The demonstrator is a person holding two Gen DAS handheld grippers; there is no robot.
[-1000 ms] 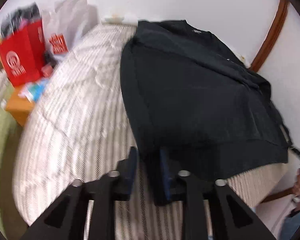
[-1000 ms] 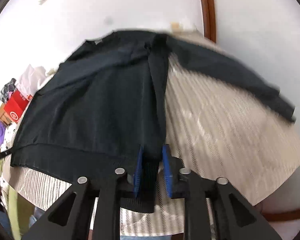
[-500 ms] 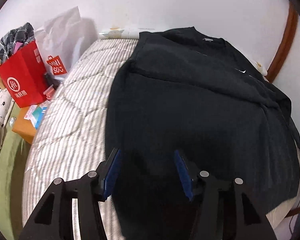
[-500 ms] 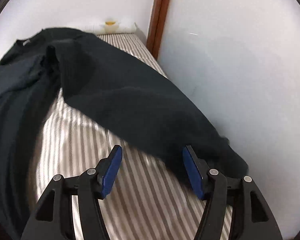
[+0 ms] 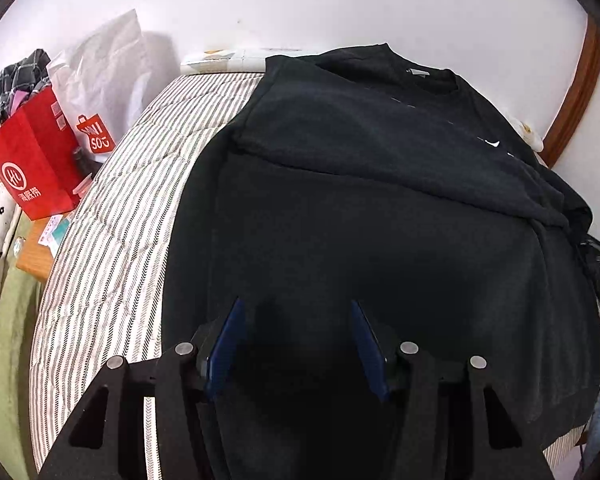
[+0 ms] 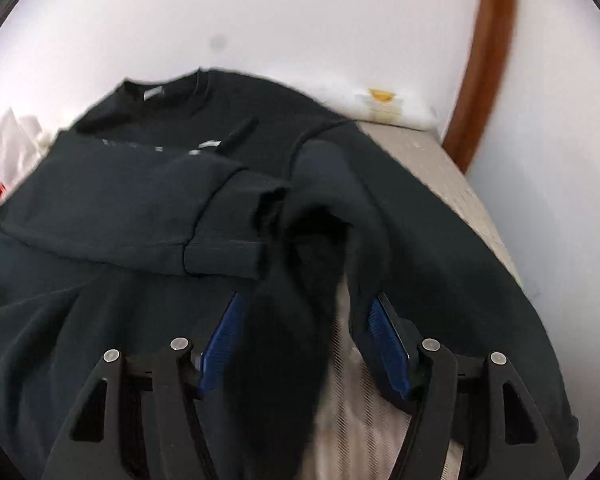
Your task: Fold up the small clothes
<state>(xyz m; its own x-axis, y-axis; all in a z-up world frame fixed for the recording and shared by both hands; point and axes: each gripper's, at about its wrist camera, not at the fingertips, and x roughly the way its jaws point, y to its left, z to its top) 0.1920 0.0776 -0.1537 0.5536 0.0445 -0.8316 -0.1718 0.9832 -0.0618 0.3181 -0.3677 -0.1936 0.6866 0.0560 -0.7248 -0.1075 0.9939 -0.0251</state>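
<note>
Black sweatshirt (image 5: 380,220) flat on striped bed (image 5: 112,240); left gripper (image 5: 298,344), right gripper (image 6: 306,344) both wide open, holding nothing.

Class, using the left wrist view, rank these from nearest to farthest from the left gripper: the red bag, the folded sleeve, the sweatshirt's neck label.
1. Folded sleeve, lying across the black sweatshirt, ahead of the open left gripper.
2. Red bag, far left, off the bed.
3. Neck label, at the collar by the wall.
</note>
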